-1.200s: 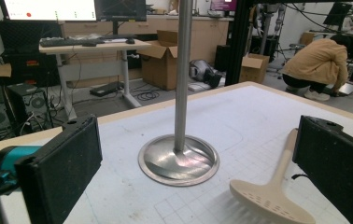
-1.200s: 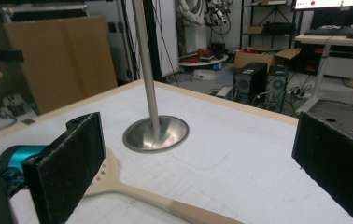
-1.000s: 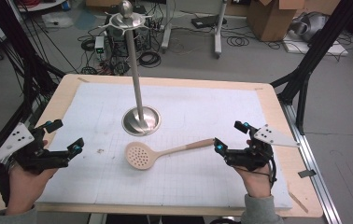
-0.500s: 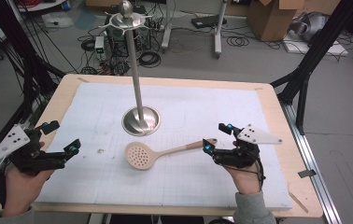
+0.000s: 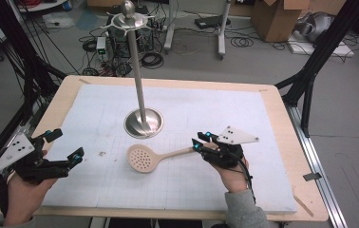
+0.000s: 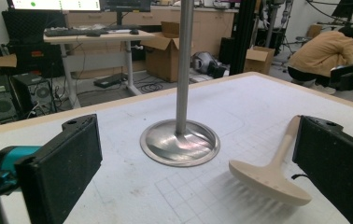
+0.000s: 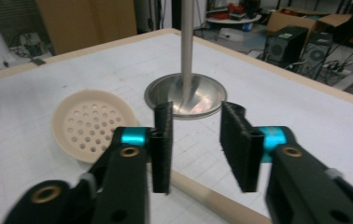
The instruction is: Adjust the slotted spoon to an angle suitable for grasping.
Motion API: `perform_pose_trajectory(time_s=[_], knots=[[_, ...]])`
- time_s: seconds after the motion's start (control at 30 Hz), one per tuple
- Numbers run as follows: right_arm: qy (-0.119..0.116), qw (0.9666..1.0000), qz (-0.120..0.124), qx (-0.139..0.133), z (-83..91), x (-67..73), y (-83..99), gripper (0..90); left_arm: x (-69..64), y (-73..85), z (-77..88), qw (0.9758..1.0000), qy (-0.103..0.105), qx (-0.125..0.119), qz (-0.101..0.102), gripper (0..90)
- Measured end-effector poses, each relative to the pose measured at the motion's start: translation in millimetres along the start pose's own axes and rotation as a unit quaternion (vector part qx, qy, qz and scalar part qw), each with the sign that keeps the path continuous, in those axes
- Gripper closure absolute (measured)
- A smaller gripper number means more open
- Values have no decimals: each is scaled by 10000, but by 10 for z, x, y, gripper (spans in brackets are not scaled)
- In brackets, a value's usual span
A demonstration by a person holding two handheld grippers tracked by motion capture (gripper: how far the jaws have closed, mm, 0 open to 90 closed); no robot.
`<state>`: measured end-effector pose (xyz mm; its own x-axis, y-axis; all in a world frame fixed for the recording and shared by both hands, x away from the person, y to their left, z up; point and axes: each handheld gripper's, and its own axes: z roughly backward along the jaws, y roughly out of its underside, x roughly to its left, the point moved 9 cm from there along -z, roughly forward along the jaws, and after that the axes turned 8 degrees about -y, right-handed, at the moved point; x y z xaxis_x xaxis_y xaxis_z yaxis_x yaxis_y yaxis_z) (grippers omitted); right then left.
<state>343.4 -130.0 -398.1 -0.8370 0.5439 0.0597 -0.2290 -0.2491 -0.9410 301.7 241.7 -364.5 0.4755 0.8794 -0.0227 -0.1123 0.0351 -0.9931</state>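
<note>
A beige slotted spoon (image 5: 142, 158) lies flat on the white mat (image 5: 263, 142), its handle pointing right. My right gripper (image 5: 201, 140) is at the handle's end. In the right gripper view its jaws (image 7: 201, 140) have just been closing and stand narrow. The handle (image 7: 198, 189) runs under the gap between them and a gap still shows, so no pad presses on it. The spoon's bowl (image 7: 90, 121) lies just ahead. My left gripper (image 5: 66, 144) rests at the mat's left edge, wide open and holding nothing, with the spoon (image 6: 270, 177) ahead of its right pad (image 6: 333, 163).
A metal stand with a round base (image 5: 143, 122) and a tall pole rises mid-table just behind the spoon. The wooden table edge (image 5: 282, 118) frames the mat. Cables, boxes and black frame legs surround the table. A crouching person (image 6: 324, 51) is far off.
My right gripper has moved left and slightly down to the end of the spoon's handle, and its jaws have narrowed from wide open. The left gripper and the spoon have stayed put.
</note>
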Motion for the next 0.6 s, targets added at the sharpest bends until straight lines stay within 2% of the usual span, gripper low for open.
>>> perform_pose_trajectory(time_s=[0.07,0.1,0.3,0.6], knots=[[-72,10000,-37,18,-65,20,12,766,2,5,13,10000,-19,15,-3,18],[-72,10000,-37,18,-65,20,12,766,4,8,20,10000,-17,24,-19,18],[-248,9996,-85,143,-280,51,89,895,33,46,66,9999,-65,97,-48,18],[-392,9977,-79,543,-570,110,230,897,64,96,112,9997,-132,178,-57,18]])
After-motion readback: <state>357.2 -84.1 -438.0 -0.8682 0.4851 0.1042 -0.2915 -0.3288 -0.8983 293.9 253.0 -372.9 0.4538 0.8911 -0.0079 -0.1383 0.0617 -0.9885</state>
